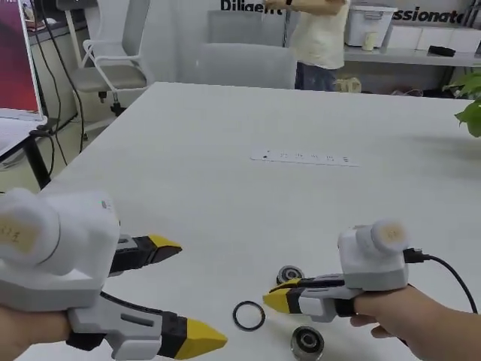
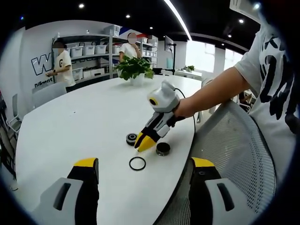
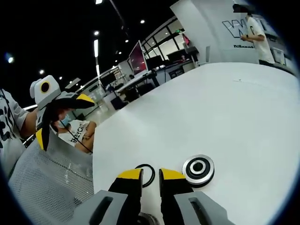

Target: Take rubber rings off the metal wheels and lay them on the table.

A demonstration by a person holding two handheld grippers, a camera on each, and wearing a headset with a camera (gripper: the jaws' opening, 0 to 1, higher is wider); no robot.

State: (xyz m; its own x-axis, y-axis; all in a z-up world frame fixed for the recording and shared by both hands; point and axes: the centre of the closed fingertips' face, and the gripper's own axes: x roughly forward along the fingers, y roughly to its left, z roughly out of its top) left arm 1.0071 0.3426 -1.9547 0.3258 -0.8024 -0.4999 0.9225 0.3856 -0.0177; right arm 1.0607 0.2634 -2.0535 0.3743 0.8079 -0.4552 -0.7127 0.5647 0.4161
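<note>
A loose black rubber ring (image 1: 249, 316) lies flat on the white table (image 1: 248, 120) near its front edge. Two metal wheels stand close by, one behind the ring (image 1: 289, 274) and one to its right (image 1: 307, 342). My right gripper (image 1: 278, 297) hovers just right of the ring, between the wheels, jaws close together with nothing in them. In the right gripper view the ring (image 3: 149, 172) peeks out just beyond my jaws (image 3: 151, 174), with a wheel (image 3: 198, 168) to the right. My left gripper (image 1: 186, 292) stands wide open left of the ring. The left gripper view shows the ring (image 2: 137, 163) and both wheels (image 2: 131, 138) (image 2: 162, 148).
A flush socket strip (image 1: 301, 158) sits in the middle of the table. A potted plant (image 1: 470, 105) stands at the right edge. Chairs (image 1: 113, 60) and a person (image 1: 319, 37) are beyond the far edge. A mesh chair back (image 2: 229, 154) is near the front edge.
</note>
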